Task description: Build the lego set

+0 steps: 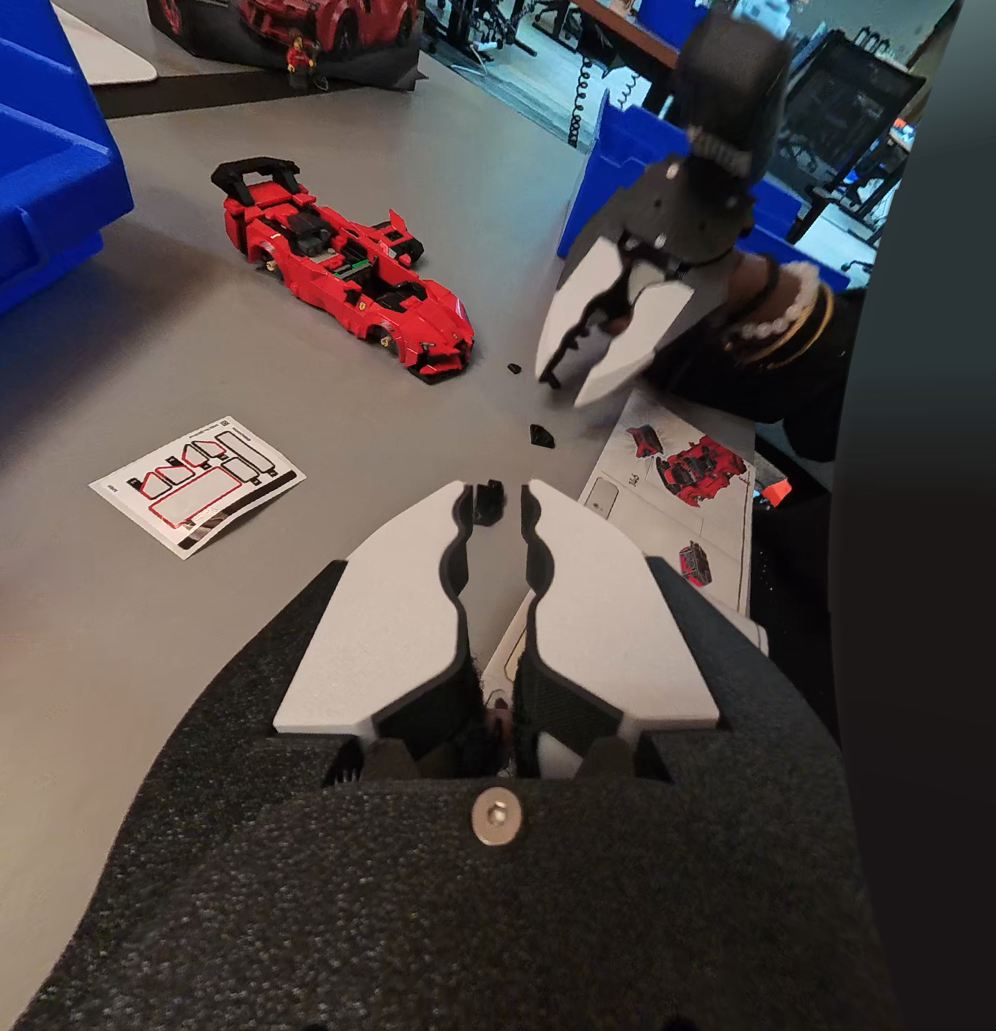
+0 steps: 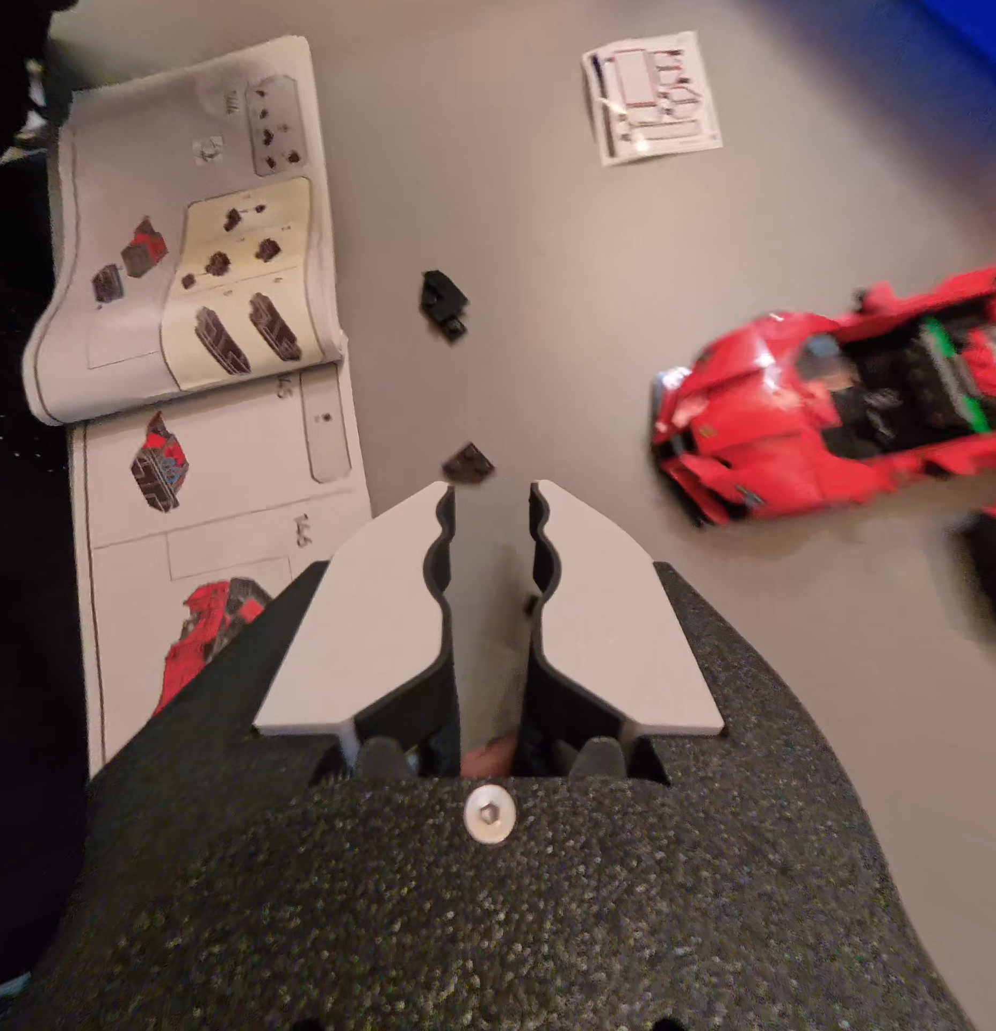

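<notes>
Left wrist view, left hand-held gripper (image 1: pixel 493 488) perhaps pinching black piece (image 1: pixel 489 498), right hand-held gripper (image 2: pixel 491 486) narrowly open

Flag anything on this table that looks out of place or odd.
Nothing looks damaged or spilled. The red car stands upright, its cockpit still open. A few small black pieces lie loose on the table between the car and the open manual, and its top page curls up. The sticker sheet lies flat.

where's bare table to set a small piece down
Free: the grey table between the red car, the sticker sheet and the blue bin. Crowded: between the car's nose and the instruction booklet, where loose black pieces lie.
</notes>
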`<action>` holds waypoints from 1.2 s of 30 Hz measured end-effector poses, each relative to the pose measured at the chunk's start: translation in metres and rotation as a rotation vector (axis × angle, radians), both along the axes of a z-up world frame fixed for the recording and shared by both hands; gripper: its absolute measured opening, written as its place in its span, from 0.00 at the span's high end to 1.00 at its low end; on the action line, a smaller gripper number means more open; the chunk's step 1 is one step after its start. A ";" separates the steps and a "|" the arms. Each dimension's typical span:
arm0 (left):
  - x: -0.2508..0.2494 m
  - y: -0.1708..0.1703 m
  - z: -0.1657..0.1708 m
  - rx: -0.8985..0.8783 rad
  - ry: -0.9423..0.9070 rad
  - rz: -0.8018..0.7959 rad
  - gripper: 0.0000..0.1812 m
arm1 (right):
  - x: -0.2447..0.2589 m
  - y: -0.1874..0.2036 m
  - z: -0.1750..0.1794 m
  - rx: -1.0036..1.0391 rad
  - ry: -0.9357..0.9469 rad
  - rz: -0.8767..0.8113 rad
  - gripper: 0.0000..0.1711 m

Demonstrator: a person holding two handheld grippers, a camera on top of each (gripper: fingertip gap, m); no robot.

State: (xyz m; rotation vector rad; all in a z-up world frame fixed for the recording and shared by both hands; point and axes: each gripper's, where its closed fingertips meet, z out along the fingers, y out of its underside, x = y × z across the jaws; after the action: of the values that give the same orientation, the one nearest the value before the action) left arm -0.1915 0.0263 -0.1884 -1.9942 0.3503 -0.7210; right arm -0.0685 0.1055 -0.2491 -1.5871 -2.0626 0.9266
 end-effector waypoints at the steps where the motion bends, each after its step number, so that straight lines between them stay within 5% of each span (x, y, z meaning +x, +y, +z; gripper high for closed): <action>1: 0.000 -0.001 -0.001 -0.001 0.012 -0.007 0.91 | 0.009 0.011 0.004 0.023 -0.017 -0.037 0.87; 8: 0.004 -0.002 -0.014 -0.016 0.061 -0.051 0.91 | 0.034 0.045 -0.006 0.065 -0.131 -0.135 0.93; 24: 0.013 -0.007 -0.016 -0.014 0.066 -0.101 0.91 | 0.010 0.043 -0.022 0.125 -0.202 0.433 0.90; 36: 0.019 -0.009 -0.016 -0.019 0.076 -0.134 0.91 | 0.007 0.047 -0.028 0.176 -0.182 0.524 0.94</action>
State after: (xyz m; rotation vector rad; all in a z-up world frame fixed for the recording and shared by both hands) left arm -0.1728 0.0173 -0.2039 -2.0346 0.5276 -0.7359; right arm -0.0612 0.1523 -0.2769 -1.0902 -2.6755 0.7488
